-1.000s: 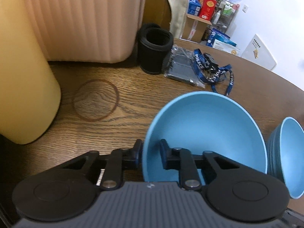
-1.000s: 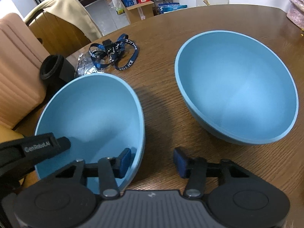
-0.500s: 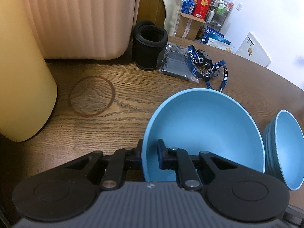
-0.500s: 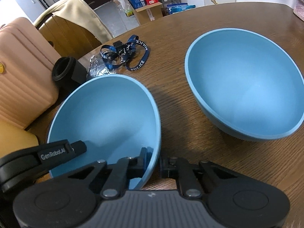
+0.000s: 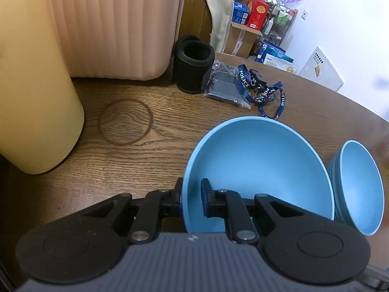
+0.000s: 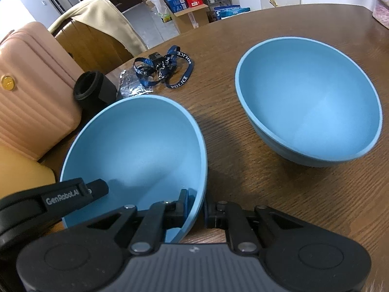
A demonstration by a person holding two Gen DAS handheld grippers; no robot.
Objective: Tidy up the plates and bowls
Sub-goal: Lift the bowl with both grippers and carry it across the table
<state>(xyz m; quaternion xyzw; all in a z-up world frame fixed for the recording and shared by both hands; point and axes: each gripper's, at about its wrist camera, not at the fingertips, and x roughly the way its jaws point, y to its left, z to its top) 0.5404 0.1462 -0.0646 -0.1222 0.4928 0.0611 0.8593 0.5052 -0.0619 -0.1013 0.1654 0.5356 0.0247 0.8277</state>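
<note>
A light blue bowl [image 5: 255, 170] sits tilted over the wooden table [image 5: 145, 150], gripped from two sides. My left gripper [image 5: 192, 197] is shut on its near left rim, one pad inside and one outside. My right gripper [image 6: 197, 209] is shut on the opposite rim of the same bowl [image 6: 136, 150]. One finger of the left gripper [image 6: 73, 194] shows at the bowl's left edge in the right wrist view. A second blue bowl [image 6: 308, 102] stands on the table to the right; in the left wrist view this second bowl [image 5: 359, 189] looks like a stack.
A pink ribbed suitcase [image 5: 116, 24] and a pale yellow cylinder [image 5: 31, 85] stand at the left. Behind the bowls lie a black sleeve-like cup [image 5: 192, 68], a clear plastic packet [image 5: 226, 87] and a blue lanyard [image 6: 165, 68]. A chair with a beige jacket [image 6: 102, 24] stands beyond the table's edge.
My right gripper's jaws, open around the bowl's rim a second ago, have closed onto it. The left gripper has kept its hold on the other rim.
</note>
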